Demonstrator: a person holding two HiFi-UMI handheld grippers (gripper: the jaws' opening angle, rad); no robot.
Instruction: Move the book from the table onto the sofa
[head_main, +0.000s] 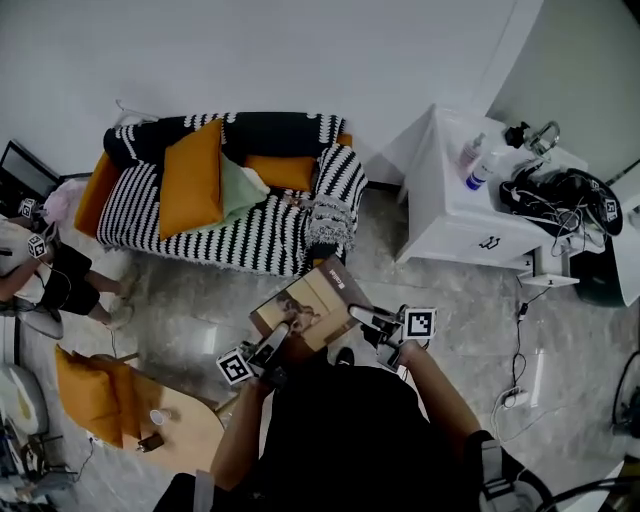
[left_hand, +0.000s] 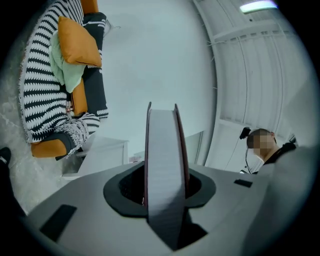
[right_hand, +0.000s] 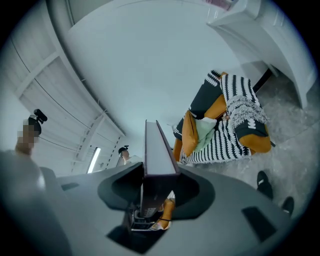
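A brown-covered book (head_main: 310, 303) hangs in the air over the floor, between the round table and the sofa. My left gripper (head_main: 275, 345) is shut on its near left edge, and my right gripper (head_main: 365, 318) is shut on its right edge. In the left gripper view the book's page edge (left_hand: 164, 165) stands upright between the jaws. The right gripper view shows the book's dark edge (right_hand: 156, 160) clamped the same way. The sofa (head_main: 235, 225) under a black-and-white striped throw lies ahead, with orange cushions (head_main: 190, 178) and a pale green cloth (head_main: 238, 188) on it.
A round wooden table (head_main: 195, 430) with a small cup (head_main: 158, 416) stands at the lower left beside an orange chair (head_main: 92, 390). A white cabinet (head_main: 470, 215) with bottles and cables stands to the right. Another person (head_main: 55, 275) is at the far left.
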